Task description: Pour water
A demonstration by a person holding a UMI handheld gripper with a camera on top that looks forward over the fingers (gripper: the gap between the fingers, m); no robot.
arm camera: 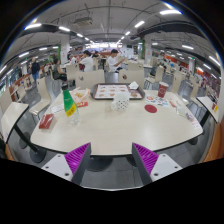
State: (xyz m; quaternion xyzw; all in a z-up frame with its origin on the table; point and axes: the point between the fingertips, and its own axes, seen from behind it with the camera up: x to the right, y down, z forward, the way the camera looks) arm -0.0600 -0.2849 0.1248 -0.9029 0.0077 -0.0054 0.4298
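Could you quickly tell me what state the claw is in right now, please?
Claw: open, holding nothing; the bottle stands on the table well beyond its fingers.

The hand-held gripper (111, 160) hangs with its two fingers spread apart, nothing between the purple pads (77, 157). Beyond them lies a white counter (110, 125) carrying a green-labelled bottle (69, 104), a clear glass (121, 99) beside a tray (108, 92), a red cup (162, 90) and a red disc (151, 108).
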